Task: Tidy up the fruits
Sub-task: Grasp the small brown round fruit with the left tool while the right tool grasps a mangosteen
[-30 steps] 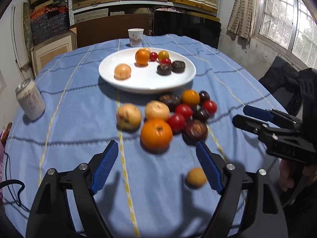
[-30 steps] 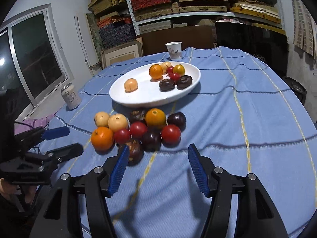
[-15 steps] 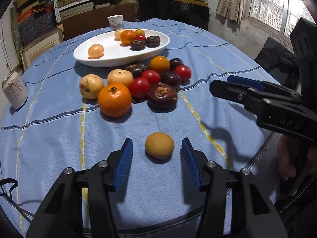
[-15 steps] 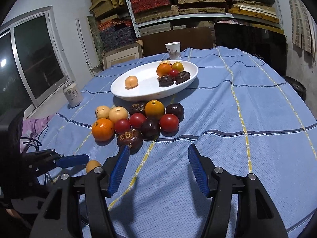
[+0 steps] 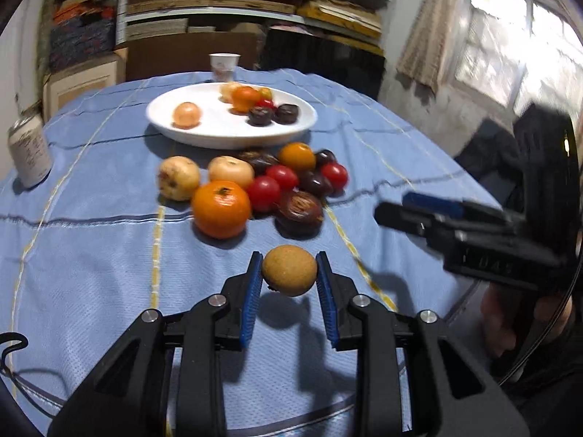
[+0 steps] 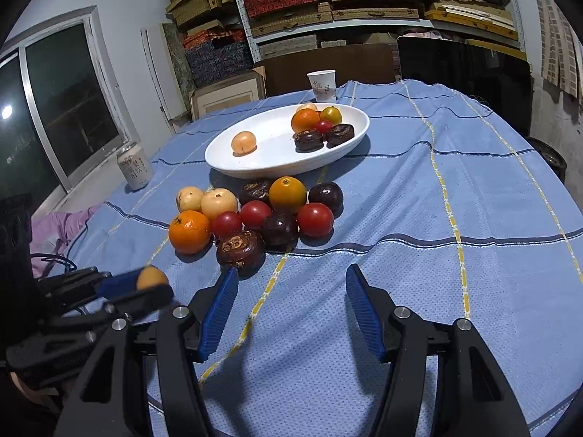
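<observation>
One small brown fruit [image 5: 289, 270] sat clamped in the left gripper [image 5: 289, 273], lifted, its shadow on the blue tablecloth [image 5: 91, 255], nearer than the fruit pile [image 5: 262, 185]. Right gripper [image 6: 291, 309] hung spread and empty, beside the pile; cloth ahead bare.

the left gripper [image 5: 289, 273] sits low at the near edge, its blue pads [image 5: 251, 300] closed in against a small brown fruit [image 5: 289, 270]. the right gripper [image 6: 291, 306] hangs near it on the right, jaws spread wide and holding nothing.
</observation>
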{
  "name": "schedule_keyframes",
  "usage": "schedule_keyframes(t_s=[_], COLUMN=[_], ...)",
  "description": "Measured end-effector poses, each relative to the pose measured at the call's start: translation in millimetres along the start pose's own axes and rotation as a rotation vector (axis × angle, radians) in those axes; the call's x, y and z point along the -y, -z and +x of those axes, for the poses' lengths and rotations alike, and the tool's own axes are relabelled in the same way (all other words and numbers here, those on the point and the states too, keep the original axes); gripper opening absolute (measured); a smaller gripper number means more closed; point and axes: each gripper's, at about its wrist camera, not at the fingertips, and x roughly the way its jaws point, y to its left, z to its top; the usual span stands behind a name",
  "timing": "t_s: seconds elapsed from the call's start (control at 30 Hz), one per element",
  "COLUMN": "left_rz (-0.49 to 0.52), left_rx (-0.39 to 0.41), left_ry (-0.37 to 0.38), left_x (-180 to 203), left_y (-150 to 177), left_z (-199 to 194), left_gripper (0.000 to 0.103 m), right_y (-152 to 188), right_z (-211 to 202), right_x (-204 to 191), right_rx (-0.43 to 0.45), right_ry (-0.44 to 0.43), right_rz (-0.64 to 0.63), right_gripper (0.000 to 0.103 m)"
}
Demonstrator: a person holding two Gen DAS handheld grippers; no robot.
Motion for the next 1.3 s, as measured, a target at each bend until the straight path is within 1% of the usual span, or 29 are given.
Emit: schedule_keyframes(t_s=[0.03, 0.07, 0.1, 0.17, 0.27, 0.4, 0.53, 0.73, 0.77, 0.83, 0.93, 1.03, 1.3], left_rz=[-0.006, -0.012, -0.019, -0.032, -0.058, -0.069, -0.086, -0.09, -0.094, -0.096, -0.097, -0.094, -0.094], left_rx=[-0.004, -0.009, -0.018, -0.018, -0.041, -0.068, -0.08, -0.079, -0.078, -0.078, -0.08, -0.078, -0.079], left_ry=[-0.004, -0.021, -0.038, -0.056, -0.085, -0.123, -0.127, -0.122, -0.122, -0.124, -0.128, -0.132, -0.136], left_x=[-1.0, -1.7, -2.1, -4.2, -10.8, -20.5, -28.0, -29.6, -30.3, -30.4, -30.4, -29.7, -29.9], left_y=[-1.4, -1.5, -1.9, -2.4, -2.3, -1.2, 0.2, 1.8, 2.0, 2.5, 2.7, 2.4, 2.8], left_z=[0.6, 1.5, 3.4, 3.2, 5.5, 6.7, 5.9, 5.2, 4.8, 4.0, 3.8, 3.9, 3.4], left_gripper=[0.029, 0.029, 0.029, 0.029, 0.029, 0.029, 0.029, 0.029, 0.029, 0.029, 0.029, 0.029, 0.029], right_y=[-0.5, -1.2, -1.9, -4.8, -13.1, -19.1, -24.0, -32.1, -32.6, -32.8, -31.7, -29.0, -29.5], right_z=[2.9, 6.7, 10.5, 19.1, 30.7, 46.8, 54.6, 67.4, 68.3, 70.5, 69.4, 70.9, 75.2], right_x=[-2.5, -6.3, -10.3, -18.2, -31.1, -42.5, -51.0, -64.0, -65.1, -65.5, -65.6, -65.2, -64.8], right_rx=[-0.016, -0.035, -0.054, -0.089, -0.121, -0.166, -0.167, -0.173, -0.173, -0.179, -0.186, -0.211, -0.215], right_ry=[0.009, 0.021, 0.026, 0.021, 0.001, -0.02, -0.004, 0.045, 0.046, 0.058, 0.063, 0.069, 0.052], right_rz=[-0.012, -0.031, -0.051, -0.066, -0.08, -0.086, -0.088, -0.115, -0.117, -0.12, -0.127, -0.129, -0.115], right_gripper=[0.062, 0.059, 0.053, 0.05, 0.05, 0.05, 0.05, 0.051, 0.05, 0.043, 0.042, 0.043, 0.043])
